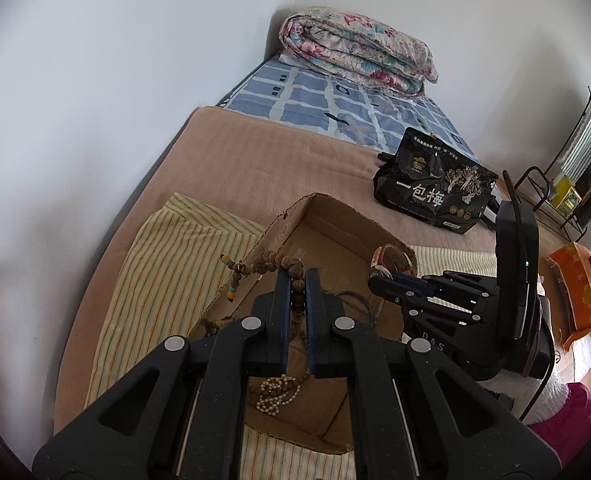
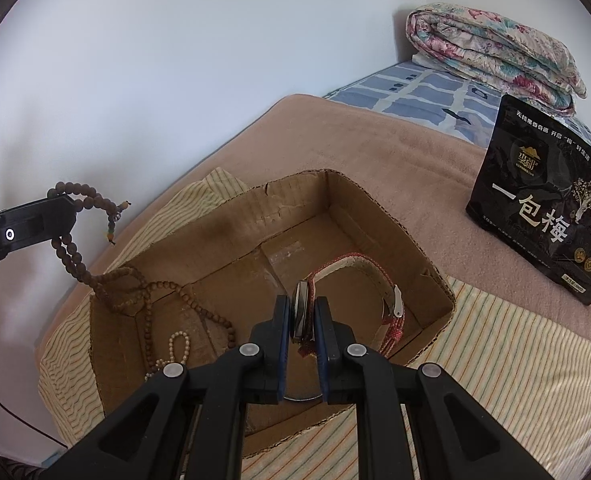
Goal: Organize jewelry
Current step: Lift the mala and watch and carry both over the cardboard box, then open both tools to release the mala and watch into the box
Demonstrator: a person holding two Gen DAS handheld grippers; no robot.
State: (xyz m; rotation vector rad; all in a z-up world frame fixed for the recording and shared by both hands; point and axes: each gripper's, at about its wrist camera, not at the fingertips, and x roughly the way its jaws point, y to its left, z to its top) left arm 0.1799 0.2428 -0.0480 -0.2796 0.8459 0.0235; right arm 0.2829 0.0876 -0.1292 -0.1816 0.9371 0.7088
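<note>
An open cardboard box (image 2: 215,220) sits on a striped cloth on the bed. My left gripper (image 1: 297,280) is shut on a brown wooden bead strand (image 1: 275,259), held above the box's left rim; the strand (image 2: 75,256) hangs from it down into the box. A small white bead bracelet (image 1: 277,392) lies on the box floor, also seen in the right wrist view (image 2: 177,344). My right gripper (image 2: 303,308) is shut on a watch (image 2: 300,312) with a red strap (image 2: 393,320), held over the box. The right gripper (image 1: 379,276) also shows in the left wrist view.
A black snack bag (image 2: 543,208) stands on the pink blanket (image 2: 395,152) right of the box. A folded floral quilt (image 2: 495,48) lies at the far end of the bed. White walls bound the left. An orange box (image 1: 579,284) and a rack (image 1: 575,168) stand at the right.
</note>
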